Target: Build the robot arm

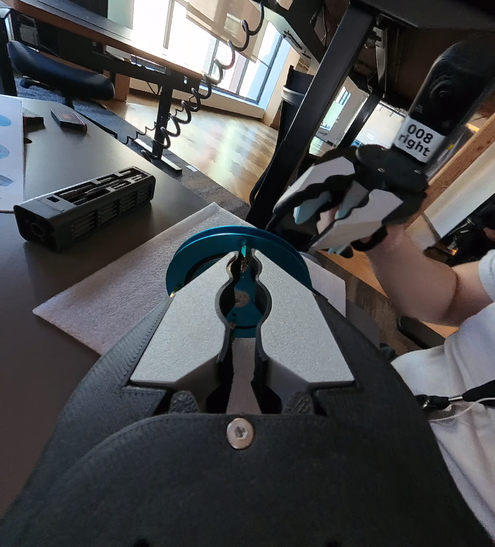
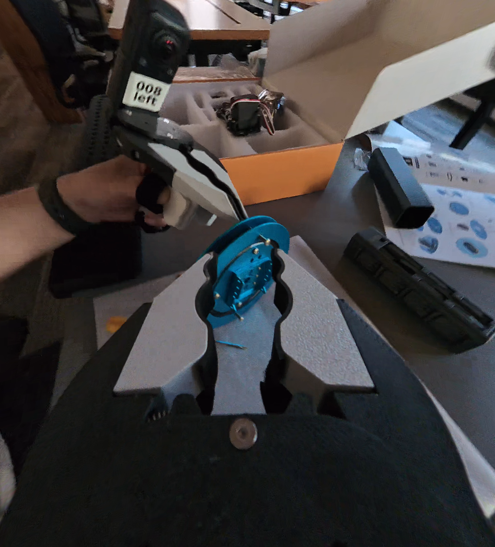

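Note:
A blue metal double-disc assembly [image 1: 210, 245] with small brass screws stands tilted on edge on a white foam sheet [image 1: 116, 296]. My left gripper [image 1: 244, 255] is shut on its upper rim. In the right wrist view the disc's screw-studded face [image 2: 246, 278] shows between my right gripper's [image 2: 243, 254] open jaws, and the left gripper [image 2: 241, 217] pinches the top rim. In the left wrist view the right gripper [image 1: 296, 226] is open, empty, and hangs just above and right of the disc. A thin blue pin [image 2: 230, 344] lies on the foam below the disc.
A black slotted tool case [image 2: 418, 290] and its black sleeve [image 2: 400, 186] lie to the right beside a printed sheet with blue pictures [image 2: 462, 225]. An open orange box with grey foam and wired parts [image 2: 281, 174] stands behind. A black table leg [image 1: 314, 118] rises nearby. The grippers' ends are close to 5 cm from one another. The black slotted tool case [image 2: 418, 290] is about equally far from each gripper, around 20 cm. Seen from the left wrist view [image 1: 121, 195] as well.

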A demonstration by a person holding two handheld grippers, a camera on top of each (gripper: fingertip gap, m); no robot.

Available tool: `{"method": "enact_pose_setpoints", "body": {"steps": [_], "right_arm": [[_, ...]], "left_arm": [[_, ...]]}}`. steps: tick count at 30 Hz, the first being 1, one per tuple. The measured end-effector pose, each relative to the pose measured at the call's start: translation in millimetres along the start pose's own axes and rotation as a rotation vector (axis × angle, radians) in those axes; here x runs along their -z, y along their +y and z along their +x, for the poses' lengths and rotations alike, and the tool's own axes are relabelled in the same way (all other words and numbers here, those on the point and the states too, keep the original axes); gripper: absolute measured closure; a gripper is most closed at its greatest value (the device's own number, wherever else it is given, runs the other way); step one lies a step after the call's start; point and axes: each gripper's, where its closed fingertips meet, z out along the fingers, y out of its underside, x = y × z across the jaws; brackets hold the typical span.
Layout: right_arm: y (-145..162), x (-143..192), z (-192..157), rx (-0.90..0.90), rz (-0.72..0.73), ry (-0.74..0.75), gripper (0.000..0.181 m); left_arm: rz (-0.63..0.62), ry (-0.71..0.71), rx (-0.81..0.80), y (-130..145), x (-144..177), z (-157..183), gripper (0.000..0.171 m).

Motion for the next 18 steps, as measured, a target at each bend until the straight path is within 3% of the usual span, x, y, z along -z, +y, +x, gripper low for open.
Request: {"method": "enact_pose_setpoints", "body": {"steps": [3, 9, 11, 15, 18], "right_arm": [[25, 14, 5, 0.175, -0.062, -0.145, 0.149], [95, 59, 27, 0.783, -0.465, -0.364, 0.152], [105, 74, 27, 0.836, -0.575, -0.5, 0.153], [104, 81, 16, 0.871, -0.627, -0.731, 0.153], [122, 78, 20, 0.958, -0.724, -0.807, 0.152]], "left_arm": [[-0.009, 0.014, 0.008, 0, -1, 1, 0.168], [0.011, 0.044, 0.031, 1, -3, 4, 0.168], [0.017, 0.052, 0.04, 1, -3, 3, 0.167], [0.027, 0.065, 0.038, 1, -2, 3, 0.167], [0.024, 0.054, 0.009, 1, -1, 3, 0.168]]}}
